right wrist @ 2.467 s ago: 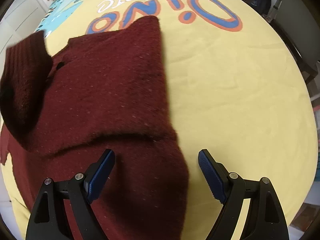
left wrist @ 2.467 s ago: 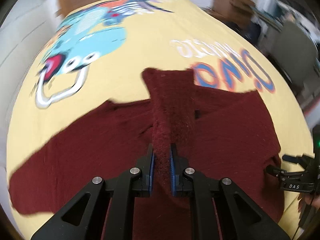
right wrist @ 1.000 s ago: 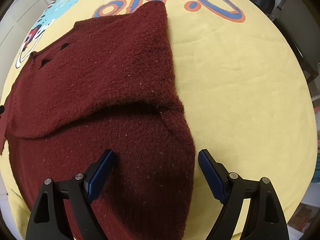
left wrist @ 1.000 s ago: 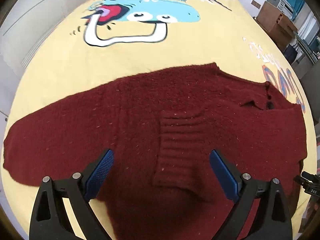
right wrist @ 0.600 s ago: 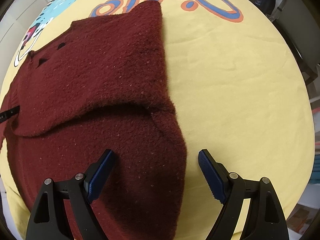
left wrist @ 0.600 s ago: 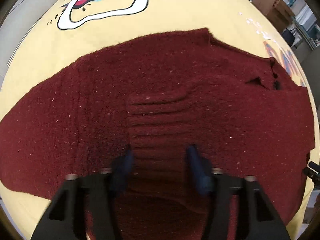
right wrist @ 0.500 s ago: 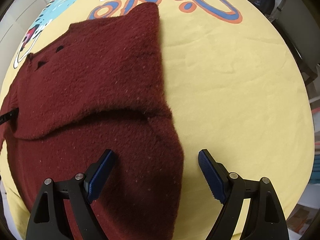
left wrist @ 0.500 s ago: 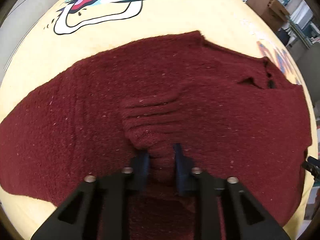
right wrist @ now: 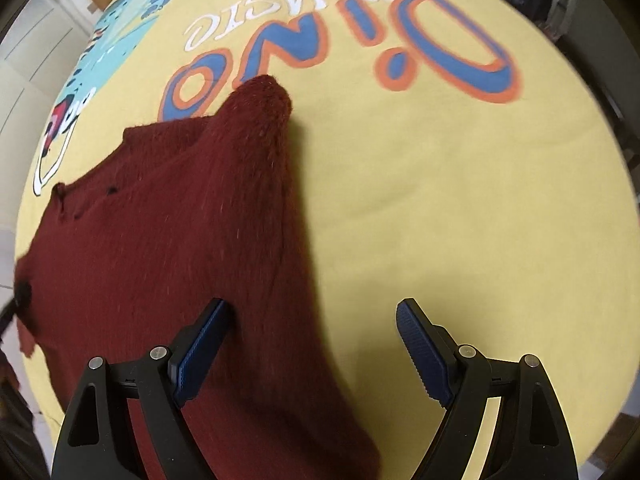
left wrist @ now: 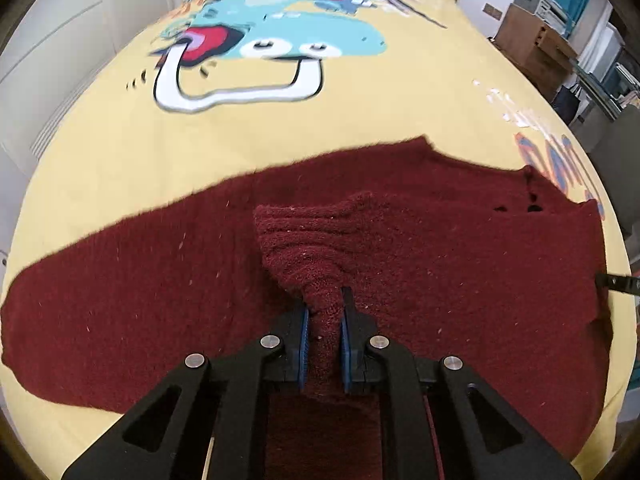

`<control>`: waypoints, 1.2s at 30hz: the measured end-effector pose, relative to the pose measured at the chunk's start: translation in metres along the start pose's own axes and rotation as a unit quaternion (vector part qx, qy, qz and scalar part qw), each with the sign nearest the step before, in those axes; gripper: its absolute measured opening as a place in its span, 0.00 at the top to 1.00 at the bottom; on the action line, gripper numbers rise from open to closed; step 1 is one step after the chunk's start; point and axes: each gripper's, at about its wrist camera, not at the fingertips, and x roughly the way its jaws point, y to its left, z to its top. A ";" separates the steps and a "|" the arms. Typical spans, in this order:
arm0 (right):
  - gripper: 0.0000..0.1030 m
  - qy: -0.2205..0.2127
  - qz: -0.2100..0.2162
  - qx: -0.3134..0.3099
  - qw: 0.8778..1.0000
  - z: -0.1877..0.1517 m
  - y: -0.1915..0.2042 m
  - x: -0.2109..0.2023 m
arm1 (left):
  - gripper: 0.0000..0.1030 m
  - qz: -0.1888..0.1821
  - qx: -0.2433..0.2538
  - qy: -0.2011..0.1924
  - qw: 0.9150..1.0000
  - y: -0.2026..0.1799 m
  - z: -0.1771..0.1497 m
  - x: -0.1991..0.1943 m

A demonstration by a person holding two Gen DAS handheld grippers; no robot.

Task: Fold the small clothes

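A dark red knit sweater (left wrist: 460, 264) lies spread on a yellow printed bedspread (left wrist: 360, 120). My left gripper (left wrist: 323, 340) is shut on the ribbed sleeve cuff (left wrist: 308, 248), which lies folded over the sweater's body and is bunched and lifted a little. In the right wrist view the sweater (right wrist: 168, 240) fills the left half. My right gripper (right wrist: 308, 344) is open and empty, its left finger over the sweater's right edge, its right finger over bare bedspread (right wrist: 460, 200).
The bedspread carries a blue cartoon dinosaur (left wrist: 280, 44) at the far end and "Dino" lettering (right wrist: 360, 52) on the right. White cupboards (left wrist: 60, 40) stand on the left, and shelves and furniture (left wrist: 560, 52) on the right beyond the bed.
My left gripper let go of the sleeve, opened, then shut again on the cuff and now lifts it. My right gripper stayed open and moved slightly forward over the sweater's edge.
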 end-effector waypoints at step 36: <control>0.01 -0.164 -0.055 -0.070 0.982 -0.055 0.044 -0.074 | 0.01 0.014 0.025 -0.058 0.998 -0.053 0.021 -0.027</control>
